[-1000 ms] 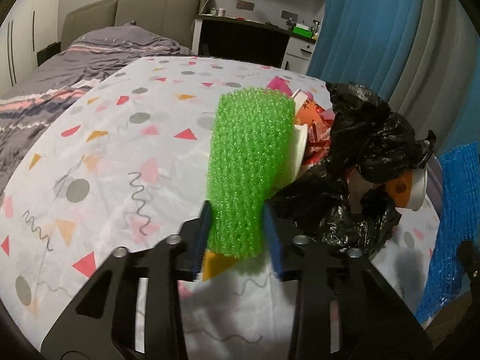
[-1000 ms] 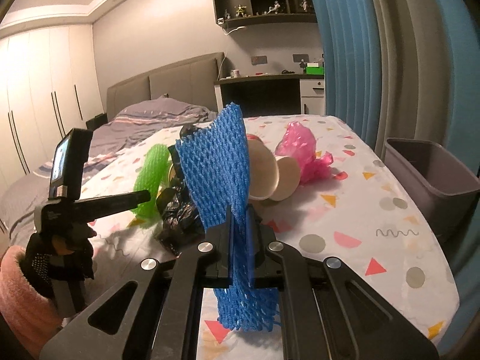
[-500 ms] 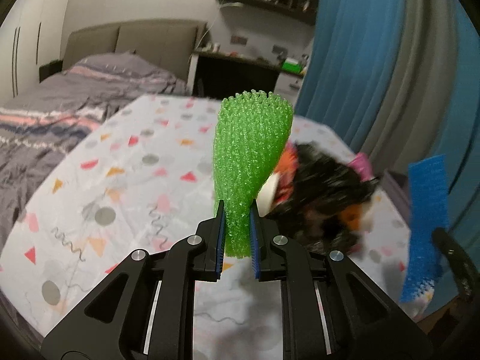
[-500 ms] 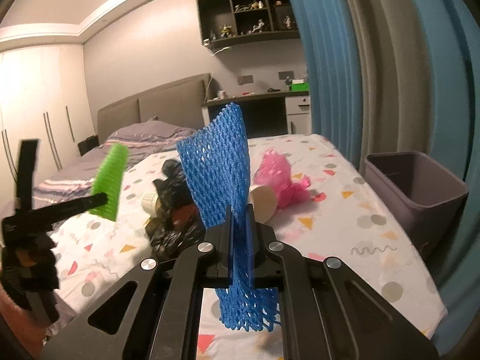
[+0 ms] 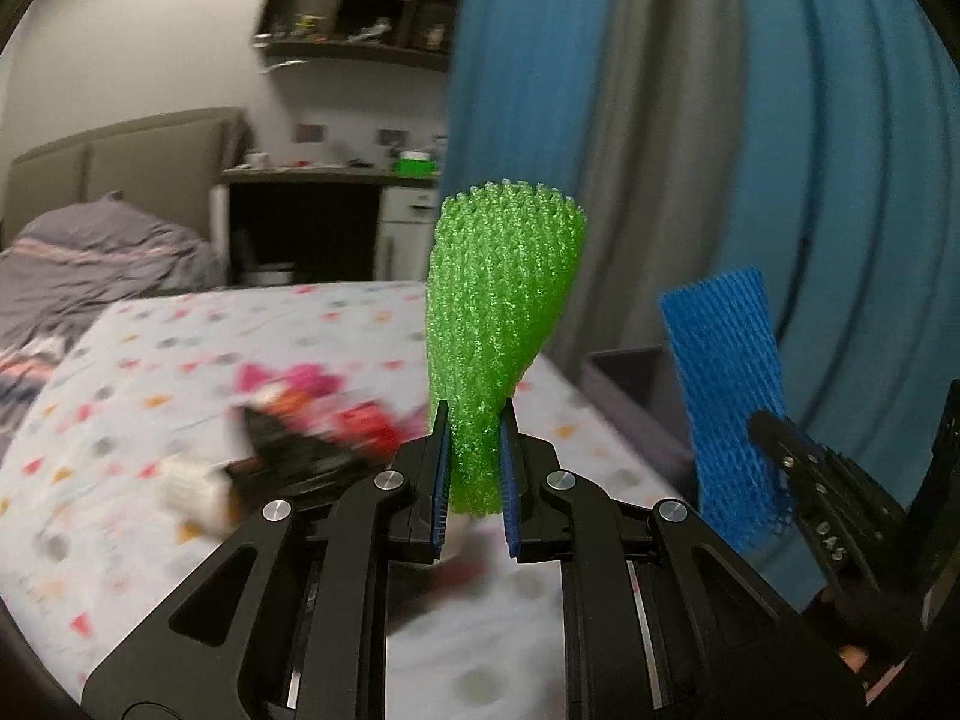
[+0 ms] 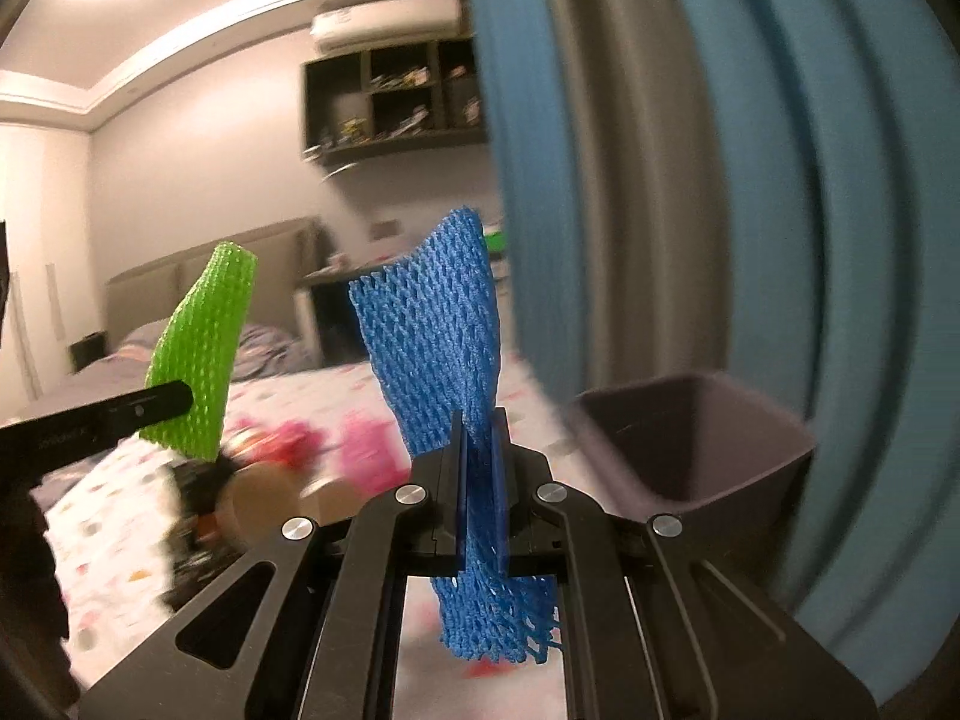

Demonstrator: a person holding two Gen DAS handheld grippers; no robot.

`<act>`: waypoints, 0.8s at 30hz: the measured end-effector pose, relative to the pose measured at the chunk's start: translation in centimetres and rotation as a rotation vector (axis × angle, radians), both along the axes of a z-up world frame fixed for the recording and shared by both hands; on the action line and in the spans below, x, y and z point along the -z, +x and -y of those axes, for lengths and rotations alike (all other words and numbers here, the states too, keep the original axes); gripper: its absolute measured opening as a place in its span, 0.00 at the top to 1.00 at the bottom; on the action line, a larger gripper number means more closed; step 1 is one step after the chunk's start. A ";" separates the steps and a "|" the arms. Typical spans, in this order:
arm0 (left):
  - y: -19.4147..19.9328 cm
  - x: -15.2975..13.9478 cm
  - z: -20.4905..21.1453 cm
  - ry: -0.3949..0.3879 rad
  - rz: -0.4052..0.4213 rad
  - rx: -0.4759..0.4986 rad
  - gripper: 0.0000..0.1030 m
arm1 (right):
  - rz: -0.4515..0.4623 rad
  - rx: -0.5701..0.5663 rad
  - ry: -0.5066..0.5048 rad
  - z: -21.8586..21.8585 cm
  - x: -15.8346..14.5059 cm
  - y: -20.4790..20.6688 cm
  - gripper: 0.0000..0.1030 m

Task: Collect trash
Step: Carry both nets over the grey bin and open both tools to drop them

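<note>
My left gripper (image 5: 474, 420) is shut on a green foam net sleeve (image 5: 504, 294), which stands upright above the bed. My right gripper (image 6: 479, 423) is shut on a blue foam net sleeve (image 6: 438, 354), whose lower end hangs below the jaws. In the left wrist view the blue sleeve (image 5: 726, 390) shows at the right with the right gripper. In the right wrist view the green sleeve (image 6: 204, 354) shows at the left. A dark grey bin (image 6: 744, 420) stands beside the bed, to the right of the blue sleeve.
More trash lies blurred on the patterned bedsheet (image 5: 150, 372): a black bag (image 5: 288, 450), pink plastic (image 6: 366, 456) and a paper cup (image 6: 258, 504). Blue and grey curtains (image 5: 690, 120) hang behind the bin. A desk (image 5: 312, 204) and headboard stand at the far end.
Both grippers have risen and swung right toward the curtain and bin, each carrying its sleeve. The left jaws squeezed tighter on the green sleeve. The trash pile now sits lower and to the left.
</note>
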State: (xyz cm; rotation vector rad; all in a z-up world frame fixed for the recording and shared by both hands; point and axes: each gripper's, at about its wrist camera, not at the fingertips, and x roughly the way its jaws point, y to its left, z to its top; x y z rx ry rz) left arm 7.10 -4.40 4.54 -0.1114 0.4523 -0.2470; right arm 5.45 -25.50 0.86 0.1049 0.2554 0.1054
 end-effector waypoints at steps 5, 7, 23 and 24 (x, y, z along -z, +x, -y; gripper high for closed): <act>4.8 -0.2 7.9 0.004 0.020 0.128 0.87 | 0.028 0.126 -0.006 4.9 -0.8 2.0 0.92; 6.3 0.1 10.3 0.000 0.025 0.173 0.87 | 0.033 0.160 -0.015 6.2 -0.8 2.9 0.92; 18.8 5.1 20.5 -0.019 -0.053 0.378 0.85 | -0.060 0.273 0.006 12.3 2.0 10.1 0.92; 19.4 5.6 20.7 -0.023 -0.064 0.380 0.85 | -0.065 0.274 0.004 12.5 1.9 10.6 0.92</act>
